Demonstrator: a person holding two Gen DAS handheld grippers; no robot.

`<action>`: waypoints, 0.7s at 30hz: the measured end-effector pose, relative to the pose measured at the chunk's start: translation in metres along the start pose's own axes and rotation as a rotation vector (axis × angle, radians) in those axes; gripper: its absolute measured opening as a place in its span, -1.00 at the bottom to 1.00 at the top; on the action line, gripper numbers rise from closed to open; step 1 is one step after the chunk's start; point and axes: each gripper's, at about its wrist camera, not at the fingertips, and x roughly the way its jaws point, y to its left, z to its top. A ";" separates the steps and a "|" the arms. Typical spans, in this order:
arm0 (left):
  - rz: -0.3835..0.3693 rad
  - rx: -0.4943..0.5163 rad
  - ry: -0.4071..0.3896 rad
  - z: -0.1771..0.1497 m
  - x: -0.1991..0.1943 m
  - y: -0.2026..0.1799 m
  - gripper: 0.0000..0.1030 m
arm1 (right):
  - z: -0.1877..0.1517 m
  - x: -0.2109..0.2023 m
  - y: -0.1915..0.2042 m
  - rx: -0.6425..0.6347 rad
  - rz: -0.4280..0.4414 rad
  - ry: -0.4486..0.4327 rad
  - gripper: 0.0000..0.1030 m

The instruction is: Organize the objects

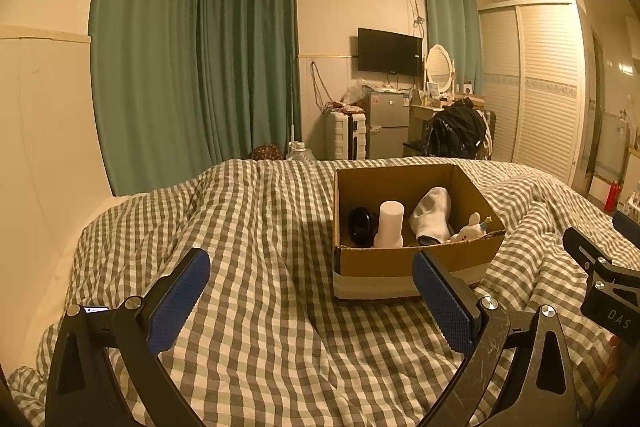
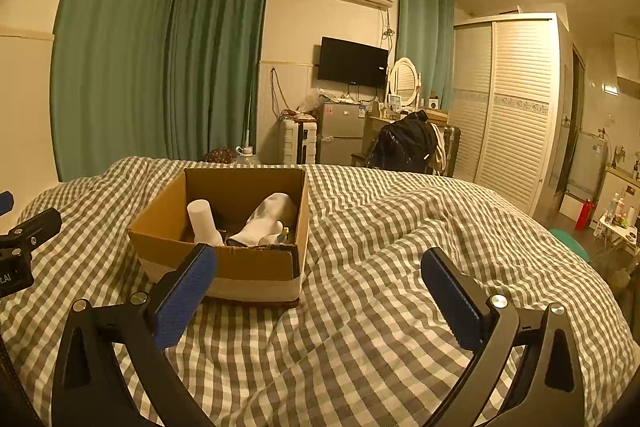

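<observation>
A: Left wrist view first. What shows?

B: The left gripper [image 1: 310,301] is spread wide over the checked quilt [image 1: 260,227], nothing between its blue pads [image 1: 178,301]. A cardboard box [image 1: 400,263] sits on the quilt ahead and to the right, just past the right pad.

A: And inside it?

B: A black object [image 1: 361,227] at the left, an upright white cylinder [image 1: 390,224] beside it, a white sock [image 1: 431,215] leaning further right, and a small white plush toy [image 1: 471,228] in the near right corner. Part of the right gripper [image 1: 600,267] shows at the right edge.

A: Right wrist view?

B: The right gripper [image 2: 320,297] is also wide apart and empty above the quilt [image 2: 400,247]. The box [image 2: 256,267] lies ahead to the left, behind the left pad [image 2: 184,297]. The cylinder [image 2: 202,221] and sock [image 2: 266,219] are visible inside; the toy is mostly hidden.
</observation>
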 end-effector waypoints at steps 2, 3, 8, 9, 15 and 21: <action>0.006 0.001 0.003 0.000 0.000 0.000 1.00 | -0.001 0.001 0.000 0.002 0.001 0.002 0.99; 0.008 0.000 0.004 0.000 0.001 0.000 1.00 | -0.001 0.001 0.000 0.002 0.001 0.003 0.99; 0.006 -0.008 0.000 -0.001 0.000 0.002 1.00 | -0.001 0.001 0.001 0.002 0.000 0.006 0.99; 0.006 -0.007 0.000 -0.001 0.000 0.002 1.00 | -0.001 0.002 0.001 0.002 0.000 0.007 0.99; 0.007 -0.001 0.000 0.000 0.001 0.000 1.00 | -0.002 0.002 0.002 0.001 -0.002 0.009 0.99; 0.016 -0.001 0.004 0.000 0.001 0.000 1.00 | -0.002 0.003 0.001 0.004 -0.001 0.012 0.99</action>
